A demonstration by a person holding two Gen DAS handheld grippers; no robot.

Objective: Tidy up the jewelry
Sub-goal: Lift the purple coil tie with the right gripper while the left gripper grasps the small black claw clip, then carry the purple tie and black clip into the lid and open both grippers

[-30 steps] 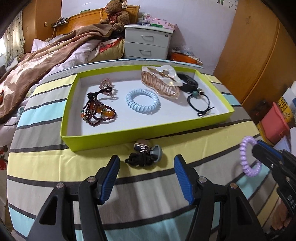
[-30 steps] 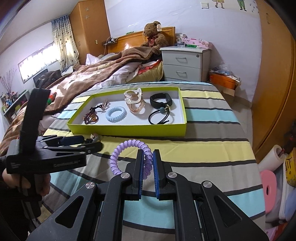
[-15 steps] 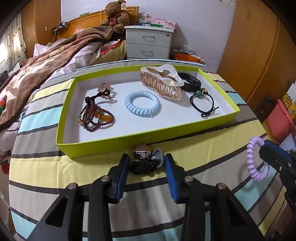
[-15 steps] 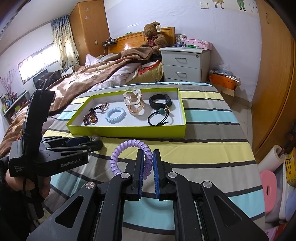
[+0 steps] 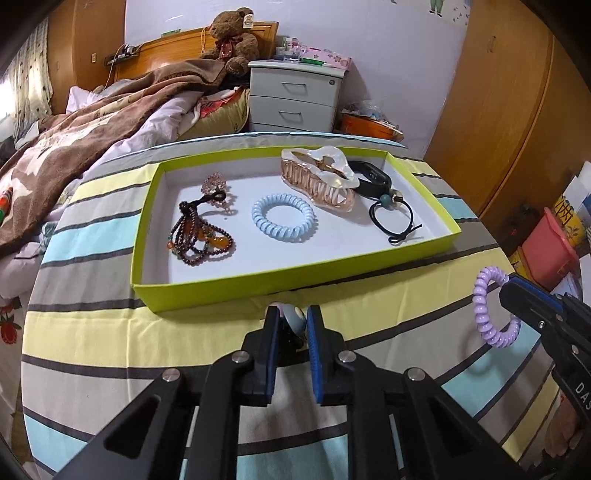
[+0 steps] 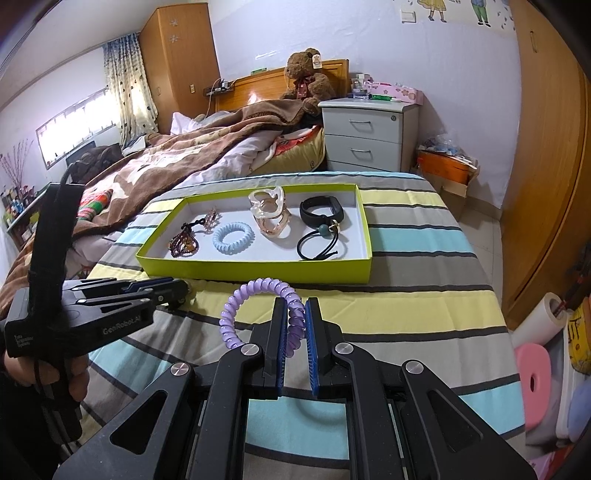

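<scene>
A lime-green tray lies on the striped bedspread. It holds a bead bracelet, a blue coil hair tie, a clear claw clip, a black band and a black elastic tie. My left gripper is shut on a black hair tie with a grey-blue bead, just in front of the tray. My right gripper is shut on a purple coil hair tie, held above the bedspread; the purple tie also shows in the left wrist view.
A brown blanket covers the bed to the left. A grey nightstand stands behind the tray, with a teddy bear beside it. Wooden wardrobe doors are to the right. Boxes and a pink roll sit on the floor at right.
My left gripper moved forward and closed on the black hair tie in front of the tray. My right gripper stayed shut on the purple coil tie, nearly still.
</scene>
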